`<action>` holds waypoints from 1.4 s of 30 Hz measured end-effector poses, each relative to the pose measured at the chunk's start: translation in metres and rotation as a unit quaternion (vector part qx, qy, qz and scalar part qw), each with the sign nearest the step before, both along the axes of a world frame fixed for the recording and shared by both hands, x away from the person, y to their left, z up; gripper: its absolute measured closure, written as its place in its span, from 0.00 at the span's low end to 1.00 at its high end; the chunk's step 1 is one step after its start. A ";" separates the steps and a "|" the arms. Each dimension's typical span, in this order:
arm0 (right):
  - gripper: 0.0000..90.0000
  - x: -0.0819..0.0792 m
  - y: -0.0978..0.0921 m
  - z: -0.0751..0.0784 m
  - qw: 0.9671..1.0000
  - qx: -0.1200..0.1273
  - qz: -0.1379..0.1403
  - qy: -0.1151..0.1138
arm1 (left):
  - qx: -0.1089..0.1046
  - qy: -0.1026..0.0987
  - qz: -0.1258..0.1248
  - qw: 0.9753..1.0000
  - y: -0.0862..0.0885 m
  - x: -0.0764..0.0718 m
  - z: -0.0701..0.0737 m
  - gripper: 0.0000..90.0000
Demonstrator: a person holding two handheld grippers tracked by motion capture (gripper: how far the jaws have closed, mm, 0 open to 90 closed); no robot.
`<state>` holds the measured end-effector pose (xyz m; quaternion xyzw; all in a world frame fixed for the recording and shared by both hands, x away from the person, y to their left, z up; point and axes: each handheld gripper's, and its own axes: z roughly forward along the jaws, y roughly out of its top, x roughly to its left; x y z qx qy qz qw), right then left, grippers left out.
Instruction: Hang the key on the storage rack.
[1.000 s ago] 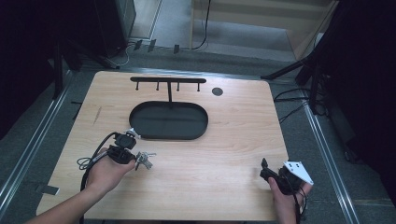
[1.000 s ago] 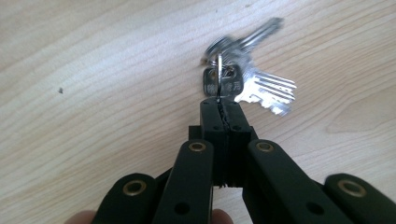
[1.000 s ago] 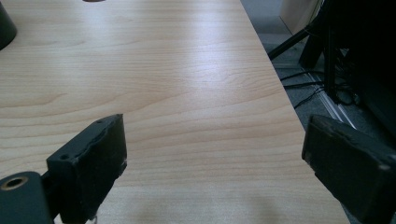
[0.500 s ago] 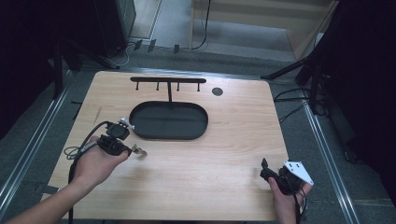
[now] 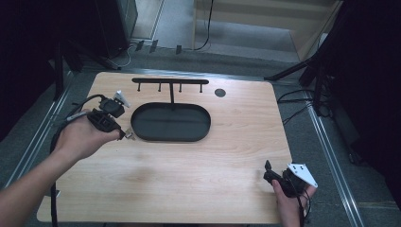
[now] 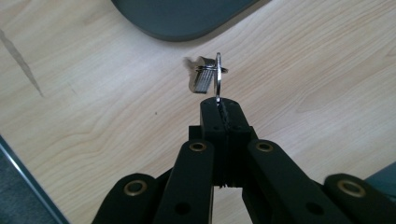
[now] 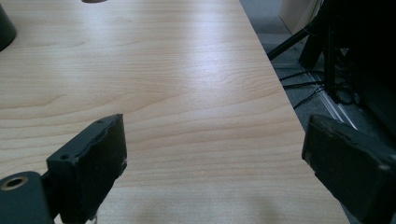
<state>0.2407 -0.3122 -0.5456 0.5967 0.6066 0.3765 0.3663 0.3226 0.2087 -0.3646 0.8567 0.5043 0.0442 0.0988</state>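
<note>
High view: the left gripper (image 5: 124, 135) is held low over the wooden table (image 5: 189, 179), just beside the left end of the black oval tray (image 5: 170, 123). A small metal glint sits at its tip; this is the key ring (image 5: 130, 137), apparently clear of the tabletop, though contact cannot be ruled out from here. Behind the tray stands a black hook rack (image 5: 170, 82), a bar on a single post with four short pegs hanging from it, all bare. The right gripper (image 5: 268, 171) rests at the near right corner of the table, well apart from the work.

Left gripper view: the left gripper's (image 6: 219, 109) jaws are clenched together on the rim of the key ring (image 6: 217, 77), which stands on edge above them. A small blurred metal piece, likely a key (image 6: 200, 77), hangs on the ring. The tray's edge (image 6: 187, 18) lies beyond.

Right gripper view: the right gripper (image 7: 215, 154) has its jaws spread wide with nothing between them, only bare table (image 7: 187, 84) ahead.

Assessment: the step in hand appears to be carrying the ring toward the rack. The next move calls for lifting it over the tray, turning the ring's opening to face a peg, threading it on, and only then releasing. The ring is pinched by its thin edge, so it may twist in the grip.
</note>
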 end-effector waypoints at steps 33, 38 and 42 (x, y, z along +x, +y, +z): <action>0.07 0.001 -0.001 0.000 1.000 0.007 0.001 0.003 | 0.009 -0.007 0.024 1.000 -0.002 0.102 0.043 1.00; 0.07 0.001 -0.001 0.000 1.000 0.008 0.001 0.003 | 0.008 -0.007 0.025 1.000 -0.004 0.105 0.044 1.00; 0.07 0.001 0.000 0.000 1.000 0.008 0.003 0.003 | 0.005 -0.011 0.026 1.000 -0.007 0.108 0.048 1.00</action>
